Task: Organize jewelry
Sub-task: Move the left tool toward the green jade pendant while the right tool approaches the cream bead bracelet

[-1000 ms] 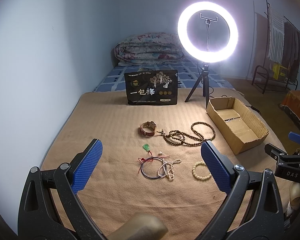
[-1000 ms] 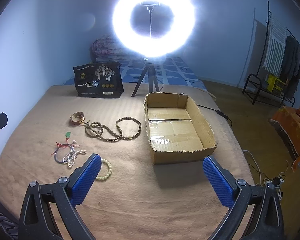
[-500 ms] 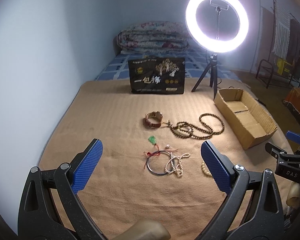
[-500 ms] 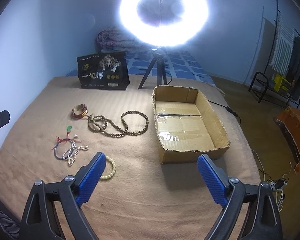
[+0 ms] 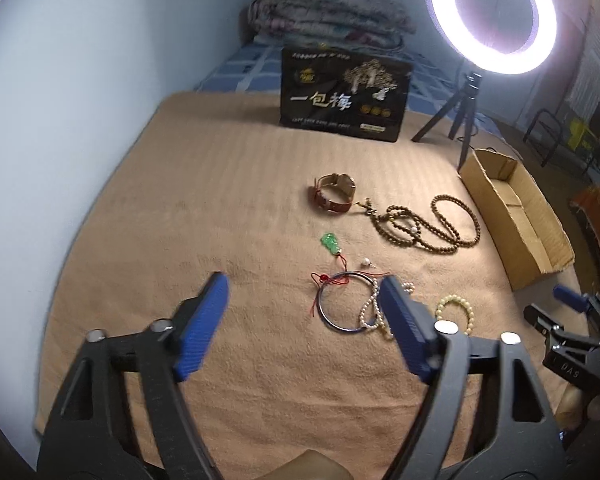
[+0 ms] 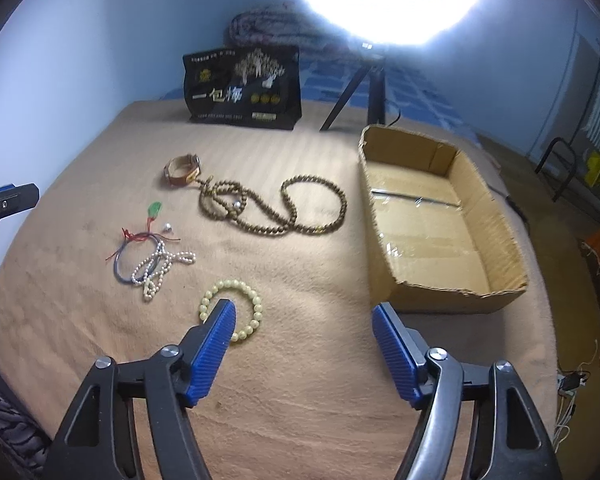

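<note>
Jewelry lies on a tan blanket (image 5: 228, 184): a brown-strap watch (image 5: 334, 193), a long brown bead necklace (image 5: 428, 226), a green pendant on red cord (image 5: 330, 242), a blue bangle with a white pearl strand (image 5: 350, 308), and a pale yellow bead bracelet (image 6: 232, 312). An open cardboard box (image 6: 432, 224) stands to the right. My left gripper (image 5: 304, 316) is open and empty, just short of the bangle. My right gripper (image 6: 304, 340) is open and empty, its left finger over the yellow bracelet's near edge.
A black snack bag (image 5: 344, 98) stands at the blanket's far side. A lit ring light on a tripod (image 5: 492, 12) stands behind the box. A folded quilt (image 5: 328, 12) lies by the wall. A clothes rack (image 6: 572, 160) is at far right.
Both grippers have moved forward and down toward the jewelry. Both jaws have narrowed but stay open. The jewelry has not moved.
</note>
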